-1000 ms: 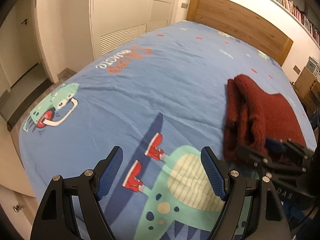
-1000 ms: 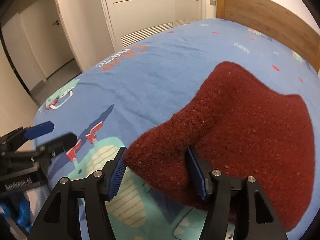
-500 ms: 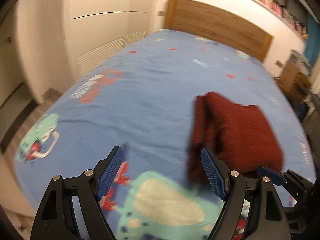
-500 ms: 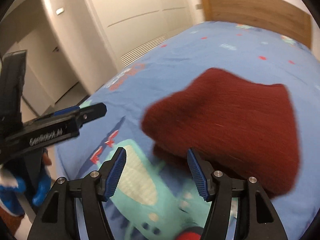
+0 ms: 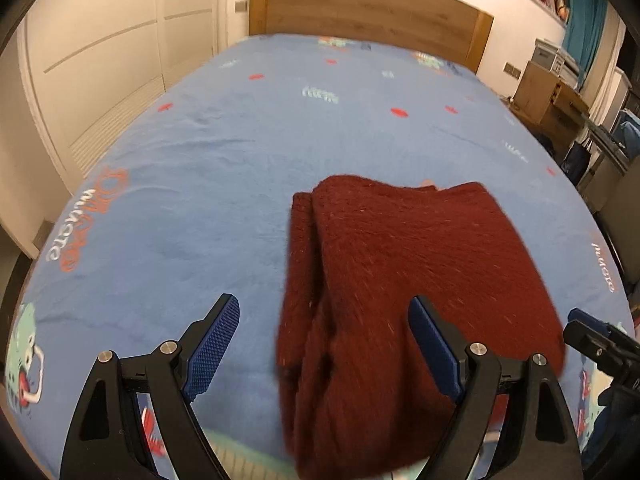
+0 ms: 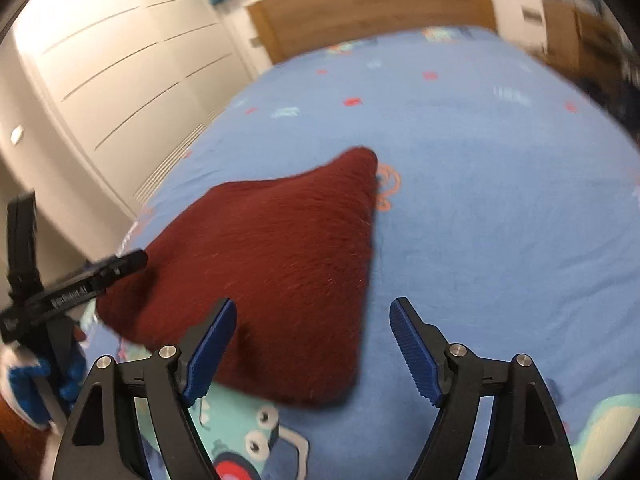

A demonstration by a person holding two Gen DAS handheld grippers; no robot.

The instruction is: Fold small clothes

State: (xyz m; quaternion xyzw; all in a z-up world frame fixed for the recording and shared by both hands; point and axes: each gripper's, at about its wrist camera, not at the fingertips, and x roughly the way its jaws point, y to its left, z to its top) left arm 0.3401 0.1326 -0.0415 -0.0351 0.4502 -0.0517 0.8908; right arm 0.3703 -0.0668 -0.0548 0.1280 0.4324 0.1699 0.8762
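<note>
A dark red knitted garment (image 5: 404,280) lies folded on the blue printed bedsheet (image 5: 224,168). My left gripper (image 5: 324,344) is open and empty, hovering over the garment's near left edge. My right gripper (image 6: 312,344) is open and empty, above the garment's (image 6: 280,256) near right corner. The left gripper also shows at the left edge of the right wrist view (image 6: 72,292), next to the garment. The right gripper's tips show at the right edge of the left wrist view (image 5: 600,340).
White wardrobe doors (image 5: 100,60) stand along the bed's left side. A wooden headboard (image 5: 360,4) is at the far end. A wooden cabinet and boxes (image 5: 552,92) stand to the right of the bed.
My right gripper has let go of the garment and opened wider; the garment dropped flat on the bed. Both grippers swung their view toward the headboard, and the left one came over the garment.
</note>
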